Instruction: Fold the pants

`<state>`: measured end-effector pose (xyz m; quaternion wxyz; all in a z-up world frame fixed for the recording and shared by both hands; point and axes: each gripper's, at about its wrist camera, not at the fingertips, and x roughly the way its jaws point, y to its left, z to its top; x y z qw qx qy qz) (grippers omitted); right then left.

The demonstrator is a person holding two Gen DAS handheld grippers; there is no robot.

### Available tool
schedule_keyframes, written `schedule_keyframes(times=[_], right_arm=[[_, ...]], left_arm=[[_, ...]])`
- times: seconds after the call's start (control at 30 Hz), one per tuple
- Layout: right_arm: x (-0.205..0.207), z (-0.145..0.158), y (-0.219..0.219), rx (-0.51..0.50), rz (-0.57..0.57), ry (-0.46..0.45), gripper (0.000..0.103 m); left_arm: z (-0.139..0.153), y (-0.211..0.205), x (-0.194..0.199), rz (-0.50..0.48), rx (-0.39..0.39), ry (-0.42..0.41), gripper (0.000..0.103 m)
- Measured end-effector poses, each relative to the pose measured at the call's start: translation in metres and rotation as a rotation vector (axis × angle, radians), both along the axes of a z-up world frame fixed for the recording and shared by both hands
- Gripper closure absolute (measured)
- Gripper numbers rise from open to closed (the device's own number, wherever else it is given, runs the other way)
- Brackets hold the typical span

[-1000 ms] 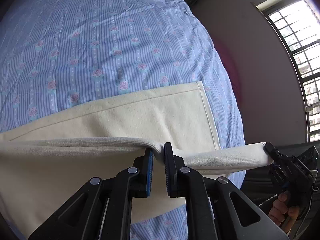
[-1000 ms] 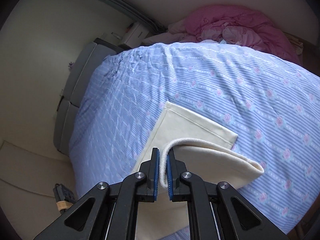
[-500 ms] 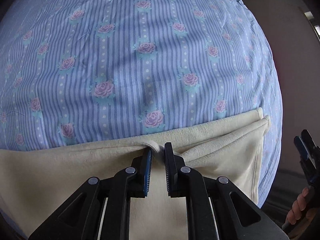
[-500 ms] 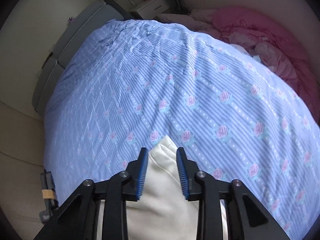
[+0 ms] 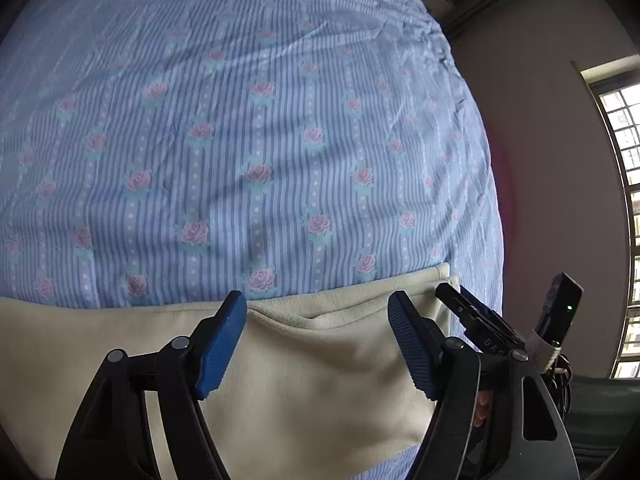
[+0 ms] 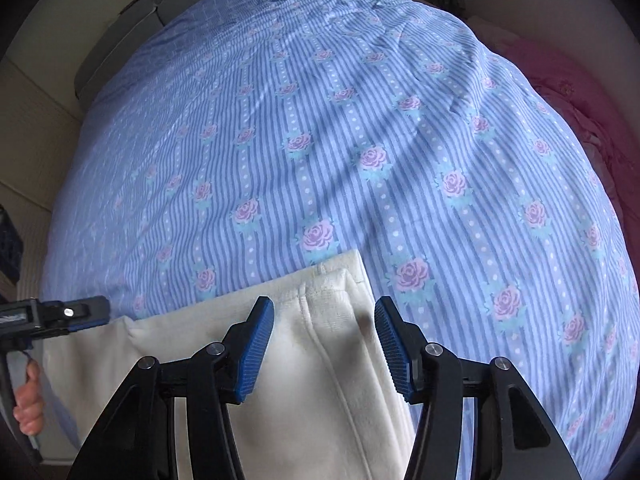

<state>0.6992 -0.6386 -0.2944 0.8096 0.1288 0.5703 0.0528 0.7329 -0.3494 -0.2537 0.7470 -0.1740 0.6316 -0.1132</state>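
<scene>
Both your left gripper (image 5: 316,340) and right gripper (image 6: 324,344) gape wide, holding nothing, and the cream pants (image 6: 320,360) lie folded on the striped bedsheet (image 6: 340,140); soft, light, floppy cloth, so pinch the thick ribbed waistband edge next

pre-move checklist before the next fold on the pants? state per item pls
1. Left gripper released: ok, jaws wide apart, nothing between the pads.
2. Right gripper released: ok, jaws wide apart above the cloth.
3. Cream pants lying on the bed sheet: ok, folded layer rests flat, none of it lifted.
4. Edges lined up: not ok at the corner; in the right wrist view the lower layer shows past the top layer's edge.
5. Wrinkles: not ok, a shallow ridge runs across the cloth between the left gripper's fingers.
6. Full length of the pants: cannot tell, the near part is hidden under both grippers.
</scene>
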Motion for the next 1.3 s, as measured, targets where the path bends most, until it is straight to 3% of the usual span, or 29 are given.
schedule_keyframes(times=[0.07, 0.13, 0.23, 0.4, 0.43, 0.47, 0.57, 0.63, 0.7, 0.77, 0.9, 1.0, 1.13, 1.3], right_arm=[[0.005, -0.005, 0.003, 0.006, 0.003, 0.008, 0.052], [0.008, -0.010, 0.003, -0.007, -0.014, 0.024, 0.072], [0.009, -0.009, 0.003, -0.031, -0.020, 0.021, 0.082], [0.007, 0.023, 0.005, -0.130, -0.061, -0.092, 0.088], [0.011, 0.024, 0.007, -0.156, -0.056, -0.094, 0.096], [0.016, 0.023, 0.010, -0.217, -0.058, -0.091, 0.096], [0.024, 0.007, 0.015, -0.248, -0.030, -0.034, 0.094], [0.014, 0.020, 0.021, -0.303, -0.027, -0.078, 0.084], [-0.003, 0.047, 0.032, -0.369, -0.021, -0.162, 0.048], [-0.028, 0.082, 0.040, -0.402, -0.022, -0.245, 0.039], [-0.086, 0.142, 0.066, -0.345, 0.031, -0.347, 0.039], [-0.133, 0.170, 0.103, -0.222, 0.104, -0.372, 0.038], [-0.191, 0.177, 0.178, -0.123, 0.245, -0.357, 0.038], [-0.257, 0.163, 0.273, 0.010, 0.376, -0.271, 0.038]], left_arm=[[0.026, 0.007, -0.012, -0.030, 0.043, -0.083, 0.021], [0.039, 0.016, -0.030, -0.045, 0.085, -0.118, 0.020], [0.037, 0.031, -0.065, -0.045, 0.122, -0.097, 0.021], [0.019, 0.045, -0.129, -0.020, 0.182, -0.047, 0.021], [0.015, 0.046, -0.139, -0.010, 0.185, -0.028, 0.021], [0.012, 0.047, -0.148, -0.003, 0.196, -0.010, 0.021], [0.013, 0.047, -0.171, 0.018, 0.234, 0.000, 0.022], [0.024, 0.052, -0.185, 0.035, 0.248, -0.032, 0.022], [0.036, 0.062, -0.196, 0.058, 0.266, -0.055, 0.022], [0.049, 0.079, -0.210, 0.089, 0.270, -0.067, 0.022], [0.074, 0.122, -0.251, 0.165, 0.300, -0.090, 0.021], [0.085, 0.159, -0.294, 0.216, 0.341, -0.086, 0.021], [0.087, 0.214, -0.351, 0.301, 0.370, -0.055, 0.021], [0.085, 0.277, -0.409, 0.358, 0.379, -0.061, 0.021]])
